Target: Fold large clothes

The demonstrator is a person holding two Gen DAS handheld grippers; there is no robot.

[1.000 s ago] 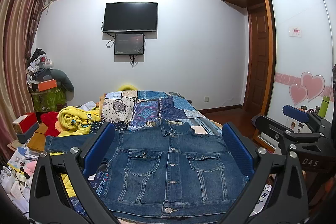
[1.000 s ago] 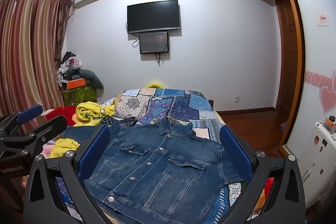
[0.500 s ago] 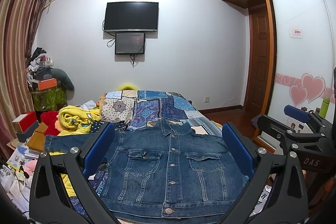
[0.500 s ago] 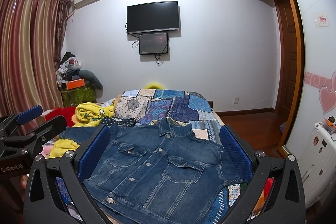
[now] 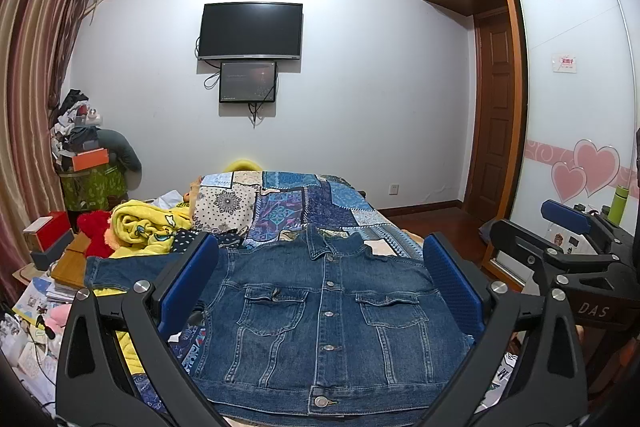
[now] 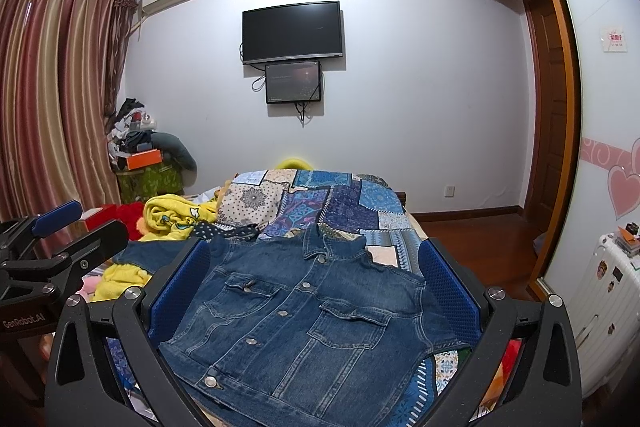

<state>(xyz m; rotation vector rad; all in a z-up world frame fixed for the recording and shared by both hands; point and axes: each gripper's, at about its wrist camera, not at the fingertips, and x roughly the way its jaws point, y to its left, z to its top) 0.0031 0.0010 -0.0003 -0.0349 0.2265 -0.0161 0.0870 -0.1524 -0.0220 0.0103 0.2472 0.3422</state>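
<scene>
I am seeing almost nothing changing over the last second: both the left gripper (image 5: 320, 291) and right gripper (image 6: 316, 291) are still hovering, jaws apart and empty, above the denim jacket (image 5: 328, 311) lying flat, buttoned, on the bed (image 5: 304, 203), so folding is not yet starting.

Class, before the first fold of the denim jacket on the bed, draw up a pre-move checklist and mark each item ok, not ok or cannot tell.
1. Denim jacket lies front up, buttoned: ok.
2. Left sleeve spread out flat: ok.
3. Other sleeve laid out: cannot tell, not seen.
4. Left tongs open, holding nothing: ok.
5. Right tongs open, holding nothing: ok.
6. Space beside the jacket free: not ok, a yellow blanket crowds the left side.
</scene>
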